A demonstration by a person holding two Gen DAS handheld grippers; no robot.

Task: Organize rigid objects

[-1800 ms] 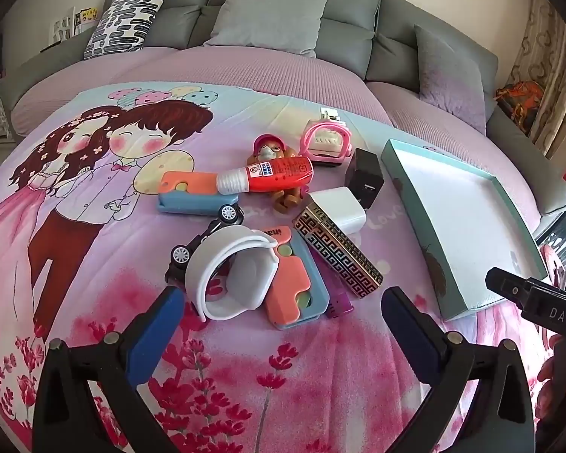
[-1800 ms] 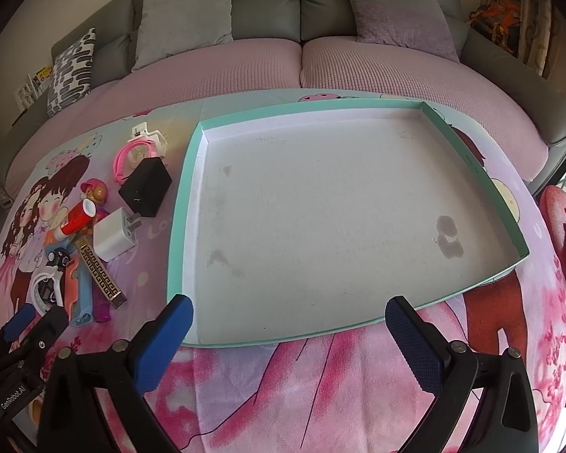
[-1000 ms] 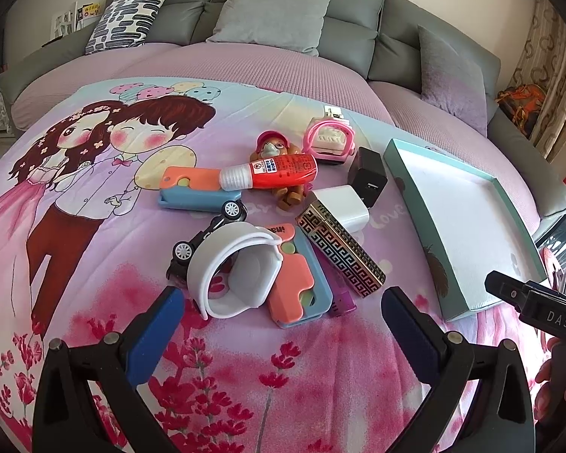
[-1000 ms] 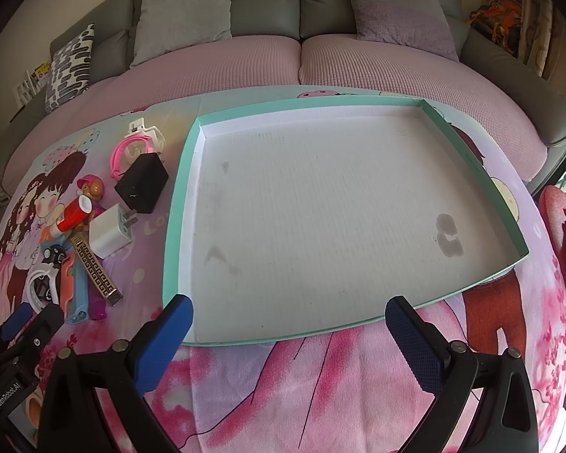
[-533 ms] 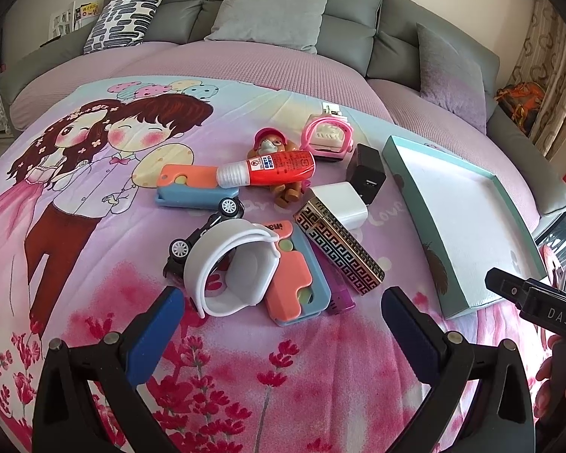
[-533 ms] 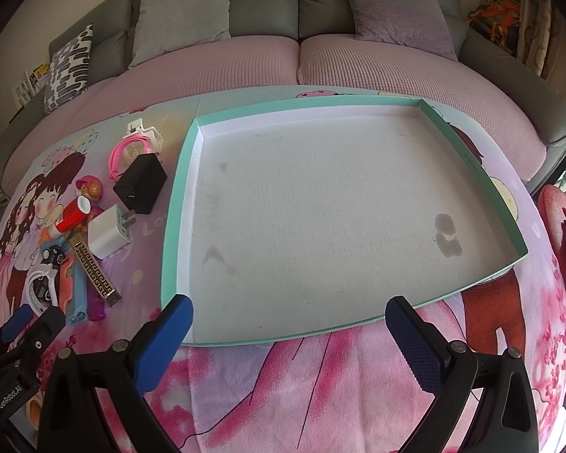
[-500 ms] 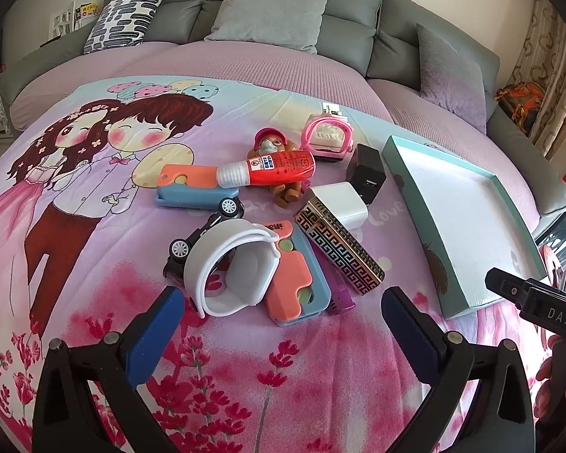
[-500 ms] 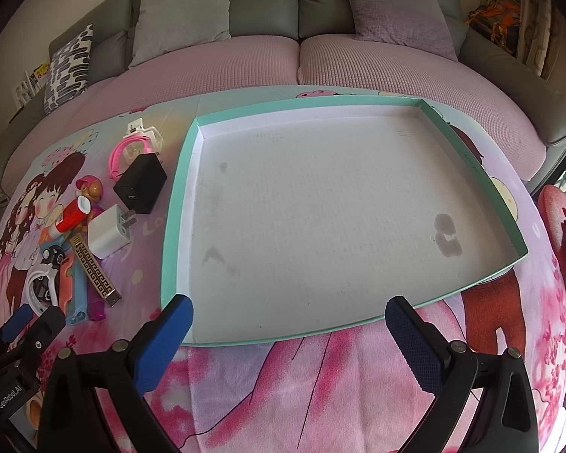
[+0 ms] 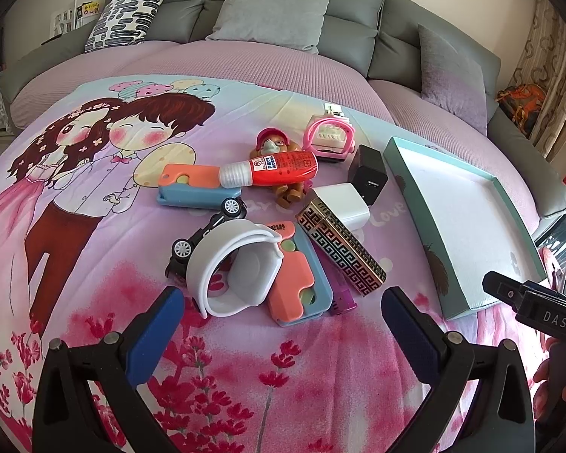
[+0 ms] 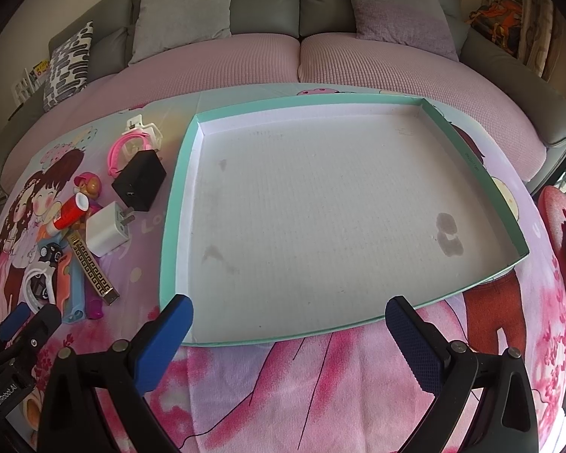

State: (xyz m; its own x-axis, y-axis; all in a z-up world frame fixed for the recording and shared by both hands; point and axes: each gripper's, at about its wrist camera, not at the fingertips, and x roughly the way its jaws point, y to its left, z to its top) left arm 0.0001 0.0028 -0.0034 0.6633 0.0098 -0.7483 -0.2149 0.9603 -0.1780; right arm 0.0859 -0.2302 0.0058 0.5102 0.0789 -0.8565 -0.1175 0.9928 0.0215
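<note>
A heap of small items lies on the printed blanket ahead of my left gripper (image 9: pixel 283 305), which is open and holds nothing. Nearest are a white wristband (image 9: pixel 230 264), a black toy car (image 9: pixel 192 241) and an orange-and-blue case (image 9: pixel 298 279). Behind them lie a gold patterned box (image 9: pixel 339 249), a white charger (image 9: pixel 343 205), a black charger (image 9: pixel 368 177), a red glue bottle (image 9: pixel 279 169), a toy figure (image 9: pixel 273 143) and a pink watch (image 9: pixel 330 137). My right gripper (image 10: pixel 288 315) is open over the near rim of the teal tray (image 10: pixel 173 204), which has nothing in it.
A second orange-and-blue case (image 9: pixel 192 185) and a purple lighter (image 9: pixel 341 296) are part of the heap. A grey sofa with cushions (image 9: pixel 275 11) curves around the far side. A hand (image 9: pixel 554 377) holds the right gripper's handle at the left view's edge.
Both views have shifted only slightly; the heap and the tray lie where they were, and both grippers stay open.
</note>
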